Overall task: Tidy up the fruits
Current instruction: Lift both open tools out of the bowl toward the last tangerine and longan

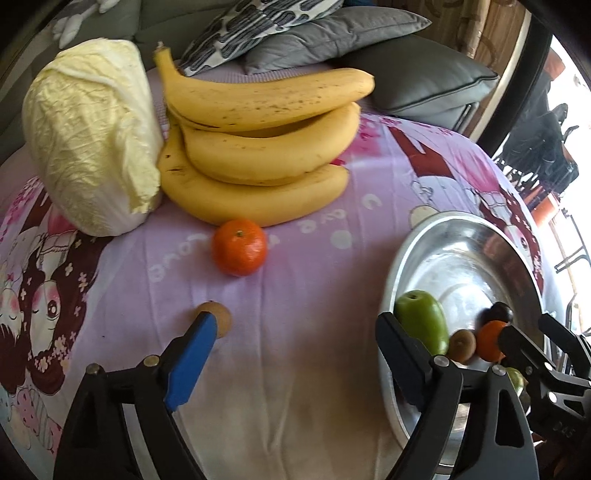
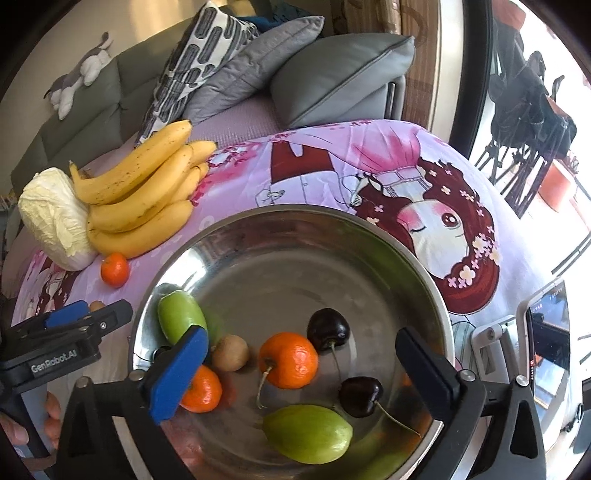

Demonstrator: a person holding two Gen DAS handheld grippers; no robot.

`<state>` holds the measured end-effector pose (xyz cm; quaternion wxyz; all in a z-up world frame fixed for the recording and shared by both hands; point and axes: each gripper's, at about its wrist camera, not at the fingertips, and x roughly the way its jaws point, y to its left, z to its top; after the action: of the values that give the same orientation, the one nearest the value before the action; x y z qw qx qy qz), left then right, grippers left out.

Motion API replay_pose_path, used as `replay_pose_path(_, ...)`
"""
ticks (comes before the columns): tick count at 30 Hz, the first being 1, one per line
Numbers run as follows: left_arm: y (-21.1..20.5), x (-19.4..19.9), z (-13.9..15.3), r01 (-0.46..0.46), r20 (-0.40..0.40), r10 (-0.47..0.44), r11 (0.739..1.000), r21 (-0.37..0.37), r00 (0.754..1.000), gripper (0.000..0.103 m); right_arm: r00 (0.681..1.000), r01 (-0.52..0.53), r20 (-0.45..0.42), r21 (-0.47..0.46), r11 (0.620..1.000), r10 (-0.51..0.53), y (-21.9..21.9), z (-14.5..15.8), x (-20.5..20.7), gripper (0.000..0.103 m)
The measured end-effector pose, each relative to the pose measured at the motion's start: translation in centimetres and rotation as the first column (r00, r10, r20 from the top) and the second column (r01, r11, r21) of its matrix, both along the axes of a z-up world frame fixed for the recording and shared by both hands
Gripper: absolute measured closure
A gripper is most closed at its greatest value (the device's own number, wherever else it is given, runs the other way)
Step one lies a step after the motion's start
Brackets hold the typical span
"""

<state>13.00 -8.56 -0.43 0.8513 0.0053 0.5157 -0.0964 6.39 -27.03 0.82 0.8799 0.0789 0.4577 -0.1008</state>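
My left gripper (image 1: 295, 321) stands open above the purple cloth. A small brown fruit (image 1: 221, 319) lies on the cloth, partly behind the tip of its blue pad (image 1: 192, 354); nothing is pressed between the jaws. A tangerine (image 1: 239, 246) lies further out, in front of a banana bunch (image 1: 258, 147). My right gripper (image 2: 301, 334) hangs open over the steel bowl (image 2: 295, 212), holding nothing. In the bowl lie two green fruits (image 2: 181, 317) (image 2: 306, 432), two tangerines (image 2: 288, 360) (image 2: 201, 393), two dark cherries (image 2: 328, 328) (image 2: 360, 397) and a small kiwi (image 2: 231, 352).
A pale cabbage (image 1: 92, 136) leans against the bananas at the back left. Grey cushions (image 1: 332, 33) and a sofa stand behind the table. A phone on a stand (image 2: 546, 343) sits right of the bowl. A person's hand (image 2: 51, 410) holds the left gripper's handle.
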Motion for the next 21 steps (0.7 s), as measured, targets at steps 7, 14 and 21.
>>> replay_pose_path(7,1.2,-0.2,0.2,-0.025,0.014,0.025,1.000,0.001,1.000,0.003,1.000,-0.026,0.014,-0.013,1.000,0.026,1.0,0.2,0.2,0.000)
replay_pose_path(14,2.1,-0.5,0.7,-0.041,0.027,0.041,0.999,-0.012,0.999,0.003,0.998,-0.044,0.044,-0.022,0.999,0.045,2.2,0.8,0.1,0.000)
replay_pose_path(21,3.5,-1.1,1.4,-0.060,0.032,0.061,0.998,-0.028,0.998,0.003,0.995,-0.065,0.073,-0.001,0.998,0.065,3.6,1.7,0.3,0.000)
